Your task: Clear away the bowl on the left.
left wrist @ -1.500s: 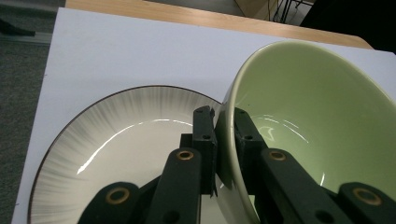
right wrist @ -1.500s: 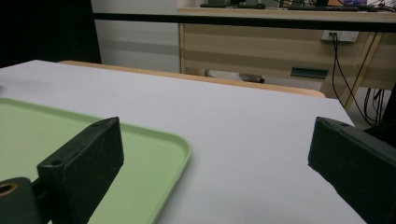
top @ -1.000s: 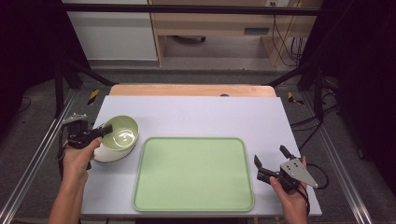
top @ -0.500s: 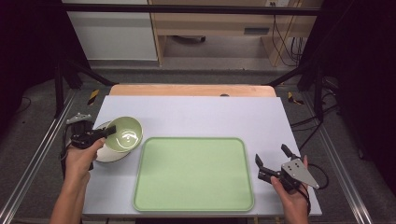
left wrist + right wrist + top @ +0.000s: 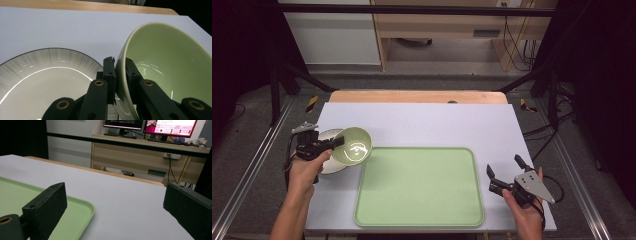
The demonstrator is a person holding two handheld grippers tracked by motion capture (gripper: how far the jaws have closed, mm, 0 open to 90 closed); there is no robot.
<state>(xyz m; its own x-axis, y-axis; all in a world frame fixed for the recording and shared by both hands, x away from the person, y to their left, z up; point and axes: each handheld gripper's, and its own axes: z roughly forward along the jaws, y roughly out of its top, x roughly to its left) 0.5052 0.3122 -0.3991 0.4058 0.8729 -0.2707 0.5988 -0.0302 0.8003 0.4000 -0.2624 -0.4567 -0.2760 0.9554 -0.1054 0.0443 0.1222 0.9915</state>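
1. Gripping the near rim of a glossy pale green ceramic bowl (image 5: 353,145), the left gripper (image 5: 337,142) is holding its two black jaws clamped together on the bowl wall, one jaw inside and one outside, as the left gripper view is showing at the left gripper (image 5: 120,72).
2. The pale green bowl (image 5: 170,72) is tilting, its opening facing up and toward the green tray side, and it is sitting over the right edge of a round white plate with a dark thin rim (image 5: 324,167); whether its base is touching the plate cannot be told.
3. The white plate (image 5: 45,82) is lying flat on the white rectangular tabletop (image 5: 437,122), at the left, just beside a large light green rectangular plastic tray with rounded corners (image 5: 419,187).
4. The person's left hand (image 5: 307,167) is wrapping around the left gripper's handle, with the forearm coming up from the bottom edge.
5. The right gripper (image 5: 502,172) is hovering near the tray's right edge, over the bare tabletop, with its jaws standing wide apart and nothing between them.
6. The right gripper view is showing the tray's corner (image 5: 82,212) lying flat beside the left jaw, with the tabletop (image 5: 130,202) stretching beyond it.
7. The person's right hand (image 5: 524,205) is holding the right gripper from below.
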